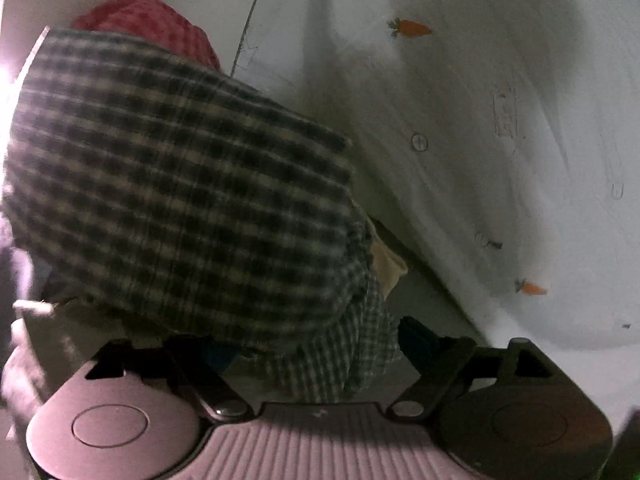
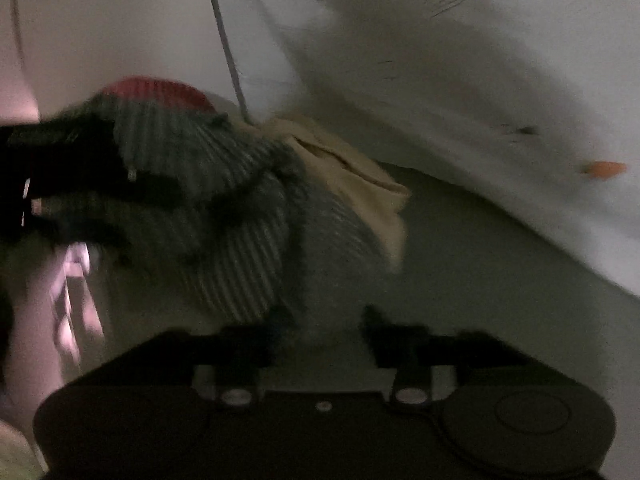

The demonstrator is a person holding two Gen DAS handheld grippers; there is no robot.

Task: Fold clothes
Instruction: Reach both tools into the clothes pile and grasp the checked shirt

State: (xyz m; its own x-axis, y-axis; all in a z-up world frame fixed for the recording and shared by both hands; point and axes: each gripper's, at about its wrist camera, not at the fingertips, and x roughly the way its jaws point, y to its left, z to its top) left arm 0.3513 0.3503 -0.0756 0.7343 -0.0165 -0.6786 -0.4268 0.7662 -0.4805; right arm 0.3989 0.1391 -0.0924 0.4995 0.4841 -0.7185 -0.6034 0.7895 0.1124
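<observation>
Checked shirt (image 1: 180, 184) crowds both open grippers, left gripper (image 1: 316, 344), right gripper (image 2: 320, 320); carrot-print sheet (image 1: 500, 120) beside.

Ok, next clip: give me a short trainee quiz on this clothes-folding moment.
1. True or false: the green checked garment partly hides the red checked garment.
2. What is printed on the white fabric? A carrots, B stars, C anchors.
3. In the left wrist view, does the left gripper stand open or shut?

Key: 1 true; 2 A; 3 open, with checked cloth hanging between its fingers but not pinched.
</observation>
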